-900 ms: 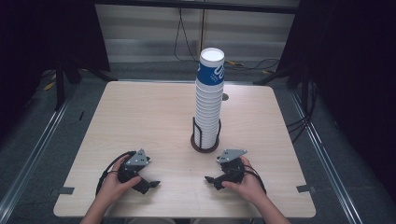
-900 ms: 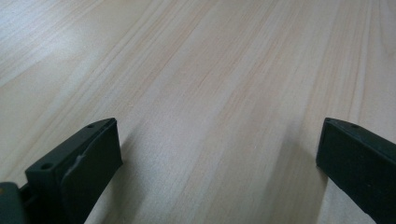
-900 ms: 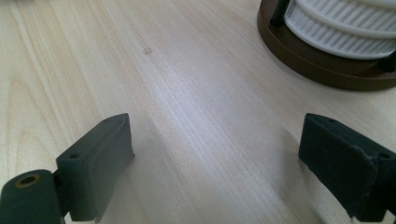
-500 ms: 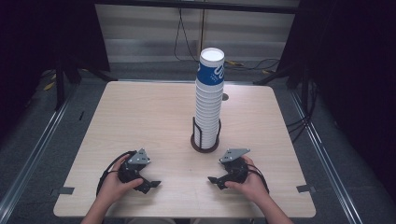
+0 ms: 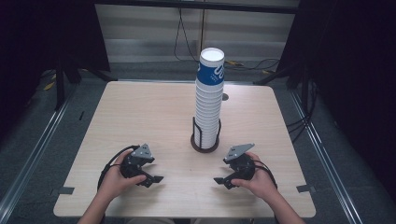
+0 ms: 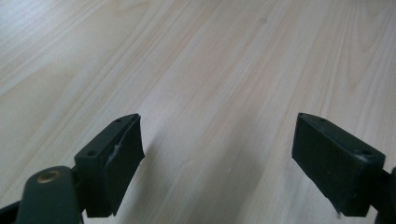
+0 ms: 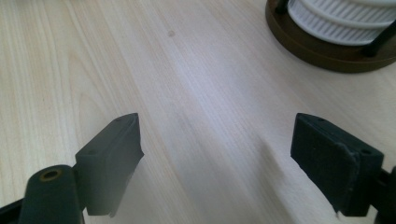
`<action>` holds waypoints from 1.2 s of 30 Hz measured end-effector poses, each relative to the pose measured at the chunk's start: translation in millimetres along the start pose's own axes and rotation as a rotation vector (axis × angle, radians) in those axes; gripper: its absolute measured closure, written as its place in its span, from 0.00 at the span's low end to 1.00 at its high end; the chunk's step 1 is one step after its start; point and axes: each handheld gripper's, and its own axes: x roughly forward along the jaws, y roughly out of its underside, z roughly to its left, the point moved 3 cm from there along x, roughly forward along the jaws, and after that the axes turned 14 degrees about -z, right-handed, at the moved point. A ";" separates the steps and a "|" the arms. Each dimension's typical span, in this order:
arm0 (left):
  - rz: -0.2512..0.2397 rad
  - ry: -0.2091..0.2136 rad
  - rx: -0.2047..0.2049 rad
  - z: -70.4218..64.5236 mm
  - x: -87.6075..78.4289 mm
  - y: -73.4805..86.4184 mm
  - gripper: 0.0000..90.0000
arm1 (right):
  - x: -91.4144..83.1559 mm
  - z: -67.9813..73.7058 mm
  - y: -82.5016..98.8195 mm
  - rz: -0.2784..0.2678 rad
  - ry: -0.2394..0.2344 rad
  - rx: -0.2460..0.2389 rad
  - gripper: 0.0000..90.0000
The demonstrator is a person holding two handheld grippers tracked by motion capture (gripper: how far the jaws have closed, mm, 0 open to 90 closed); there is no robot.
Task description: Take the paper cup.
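A tall stack of white paper cups (image 5: 208, 107), the top one printed blue, stands in a dark wire holder (image 5: 204, 142) at the table's middle. My left gripper (image 5: 152, 178) rests near the front edge, left of the holder, and points right. Its jaws stand wide apart over bare wood (image 6: 217, 154), with nothing between them. My right gripper (image 5: 222, 181) lies opposite it and points left, open and empty (image 7: 217, 154). In the right gripper view, the holder's brown base (image 7: 327, 51) and the lowest cups (image 7: 341, 18) sit at the upper right, well beyond the jaws.
The light wooden table (image 5: 140, 116) has bare room left, right and behind the cup stack. A small dark hole (image 5: 225, 97) lies just behind the cups. Cables trail on the floor beyond the far edge, and metal rails (image 5: 37, 149) run along both sides.
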 end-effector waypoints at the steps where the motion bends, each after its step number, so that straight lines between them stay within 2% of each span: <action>1: -0.004 0.005 -0.008 0.2 0.6 -1.6 0.18 | -1.9 -0.8 -1.3 -0.001 0.002 0.000 0.18; 5: -0.001 0.008 -0.018 0.7 3.3 -8.8 0.18 | -8.1 -5.1 -8.2 0.007 0.000 0.006 0.18; 10: -0.012 0.021 -0.010 4.7 3.4 -23.8 0.18 | -16.6 -11.9 -22.3 -0.023 0.002 0.017 0.18; 11: -0.015 0.027 -0.005 5.7 2.8 -31.8 0.18 | -19.0 -13.8 -27.4 -0.021 0.007 0.012 0.17; 14: -0.018 0.035 -0.003 7.1 1.4 -41.1 0.18 | -21.7 -14.6 -33.4 -0.010 0.026 -0.004 0.18; 15: -0.004 0.035 0.004 8.4 -0.9 -46.6 0.18 | -22.8 -14.9 -36.5 -0.013 0.022 -0.007 0.18; 16: -0.016 0.032 0.003 9.0 -1.4 -53.0 0.18 | -24.2 -15.2 -39.7 -0.013 0.024 -0.004 0.18; 18: -0.003 0.029 0.019 10.6 -4.4 -61.8 0.18 | -26.0 -16.8 -46.3 -0.019 0.031 -0.009 0.18; 19: -0.010 0.023 0.019 11.9 -8.6 -72.8 0.18 | -28.0 -19.2 -52.9 -0.030 0.047 -0.009 0.18; 20: -0.010 0.023 0.019 11.9 -8.6 -72.8 0.18 | -28.0 -19.2 -52.9 -0.030 0.047 -0.009 0.18; 22: -0.015 0.042 0.013 13.2 -14.8 -85.5 0.18 | -30.9 -20.7 -60.3 -0.045 0.044 0.001 0.18; 24: -0.023 0.041 0.024 14.0 -20.0 -95.7 0.18 | -33.6 -23.0 -65.4 -0.059 0.051 0.006 0.17; 25: -0.011 0.027 0.049 14.7 -26.9 -105.8 0.18 | -36.4 -26.6 -70.3 -0.078 0.074 0.014 0.15; 26: -0.011 0.027 0.049 14.7 -26.9 -105.8 0.18 | -36.4 -26.6 -70.3 -0.078 0.074 0.014 0.15; 28: 0.008 0.006 0.074 17.4 -36.2 -119.7 0.18 | -39.6 -31.8 -76.7 -0.094 0.086 0.025 0.15; 29: 0.008 0.006 0.074 17.4 -36.2 -119.7 0.18 | -39.6 -31.8 -76.7 -0.094 0.086 0.025 0.15; 31: 0.012 -0.012 0.086 20.2 -42.8 -133.4 0.18 | -40.3 -34.9 -82.0 -0.105 0.090 0.015 0.15; 32: 0.012 -0.012 0.086 20.2 -42.8 -133.4 0.18 | -40.3 -34.9 -82.0 -0.105 0.090 0.015 0.15; 33: 0.012 -0.019 0.090 21.6 -45.4 -141.9 0.18 | -40.7 -36.6 -86.0 -0.119 0.086 0.026 0.15; 35: 0.015 -0.013 0.101 22.5 -46.1 -145.9 0.18 | -40.7 -37.5 -87.9 -0.130 0.082 0.033 0.15; 36: 0.002 -0.012 0.081 22.1 -45.5 -149.4 0.18 | -40.9 -38.7 -90.0 -0.136 0.079 0.033 0.15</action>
